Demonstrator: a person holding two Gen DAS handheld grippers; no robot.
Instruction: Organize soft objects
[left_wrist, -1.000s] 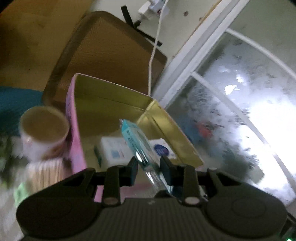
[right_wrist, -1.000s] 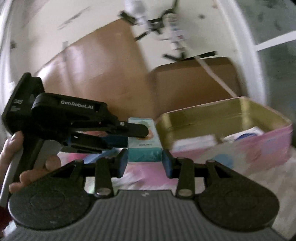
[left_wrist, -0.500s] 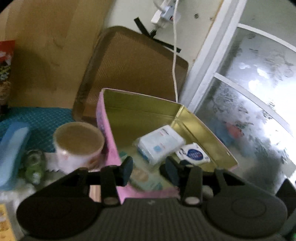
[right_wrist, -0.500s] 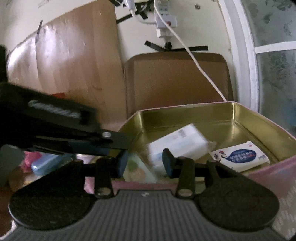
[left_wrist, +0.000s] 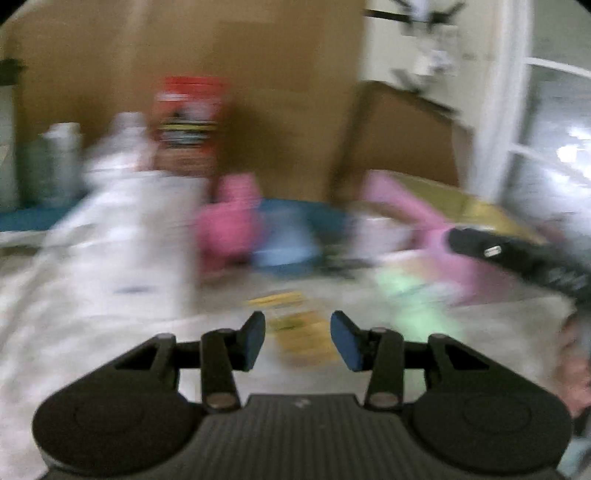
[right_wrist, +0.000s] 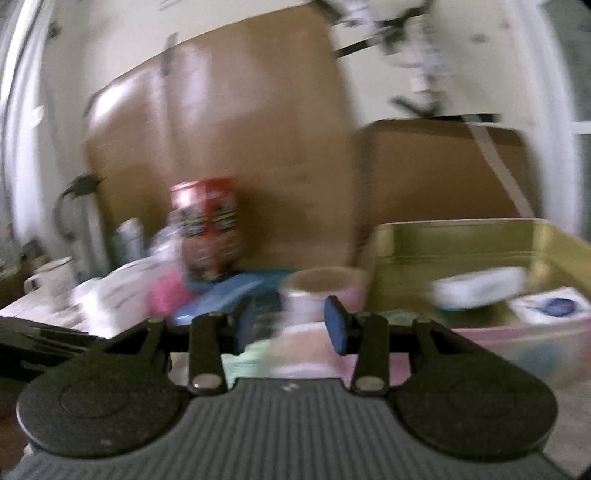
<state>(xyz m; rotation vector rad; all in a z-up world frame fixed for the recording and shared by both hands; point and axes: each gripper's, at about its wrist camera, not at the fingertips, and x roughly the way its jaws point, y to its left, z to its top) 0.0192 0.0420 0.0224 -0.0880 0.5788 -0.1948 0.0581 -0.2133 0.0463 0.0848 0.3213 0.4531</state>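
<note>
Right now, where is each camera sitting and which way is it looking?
Left wrist view: on the left gripper, looking forward over open, empty fingers at blurry clutter; the right gripper pokes in.
Right wrist view: on the right gripper, open, facing a pink cup and the tin box.
Shared: red canister, tin box, brown cardboard.

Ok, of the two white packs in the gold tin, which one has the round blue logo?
The flat pack at the tin's near right corner; the other pack, left of it, is plain white.
</note>
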